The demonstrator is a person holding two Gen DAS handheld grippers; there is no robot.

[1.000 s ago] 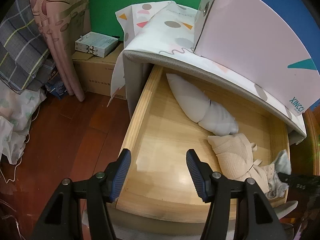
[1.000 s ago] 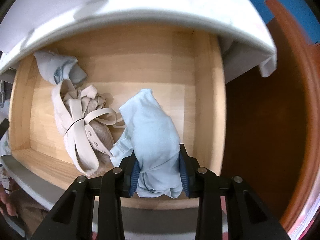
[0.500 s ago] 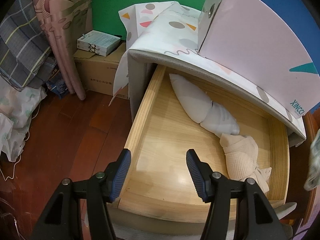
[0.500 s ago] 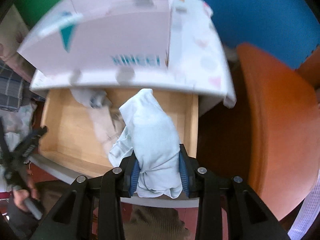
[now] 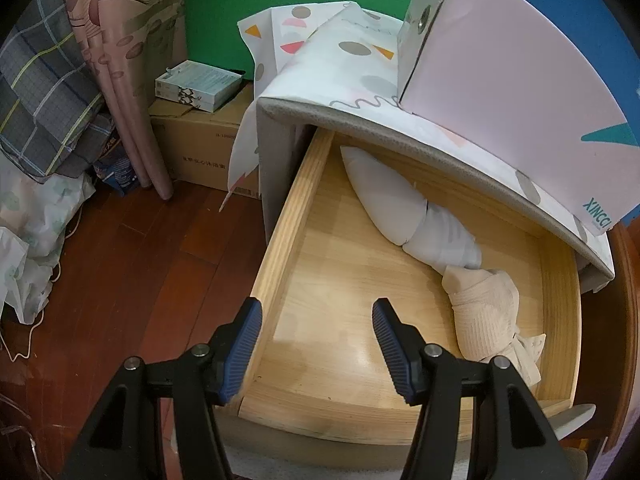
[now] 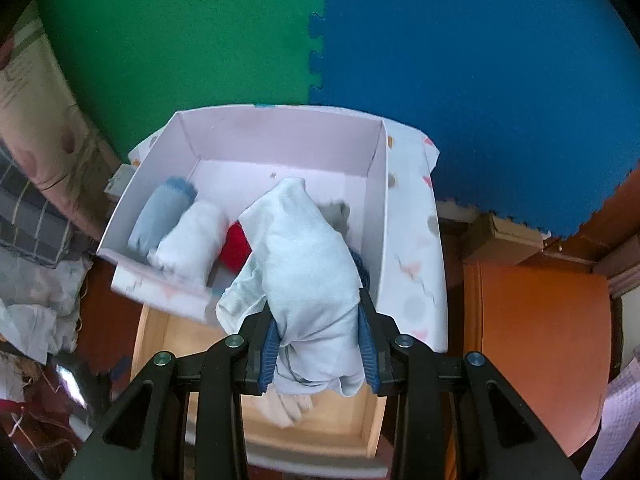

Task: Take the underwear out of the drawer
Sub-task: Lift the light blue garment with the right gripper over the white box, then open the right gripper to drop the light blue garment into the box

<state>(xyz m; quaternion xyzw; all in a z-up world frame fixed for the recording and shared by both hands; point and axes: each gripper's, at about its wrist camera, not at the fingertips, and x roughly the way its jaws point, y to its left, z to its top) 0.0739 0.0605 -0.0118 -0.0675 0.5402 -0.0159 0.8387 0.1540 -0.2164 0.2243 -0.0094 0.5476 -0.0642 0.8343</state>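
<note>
Since a sec ago the right gripper (image 6: 318, 350) has lifted its light-blue underwear (image 6: 310, 280) clear of the drawer (image 6: 352, 426); it was low inside the drawer then, now the pink box's (image 6: 376, 184) open top shows beyond the bundle. Left gripper (image 5: 316, 346) hasn't shifted, same view of the drawer as before

Right side, near to far: jaws nearly closed, blue pads pinching the underwear at its lower end, bundle standing up betw the fingers w/ a loose fold hanging off its left edge. Below and behind it the wooden drawer, open, w/ a beige garment (image 6: 292, 410) just visible under the bundle. Further on, the pink box sits on the patterned cloth (image 6: 412, 240) covering the cabinet top. Inside the box: a blue roll (image 6: 160, 216), a white roll (image 6: 192, 240) touching it, a red item (image 6: 236, 248), and sth grey at the right, partly hidden. Green and blue foam mats (image 6: 460, 80) on the wall behind

Left side: jaws about half open, nothing betw them, hovering over the drawer's (image 5: 280, 264) front-left corner, left finger over the side rail. In the drawer a beige ribbed bundle (image 5: 486, 316) lies to the right of the gripper, apart from it; a white roll (image 5: 400, 212) lies further back, its end touching the beige one. Cardboard carton (image 5: 200, 148) w/ small boxes on top stands on the wood floor at far left
</note>
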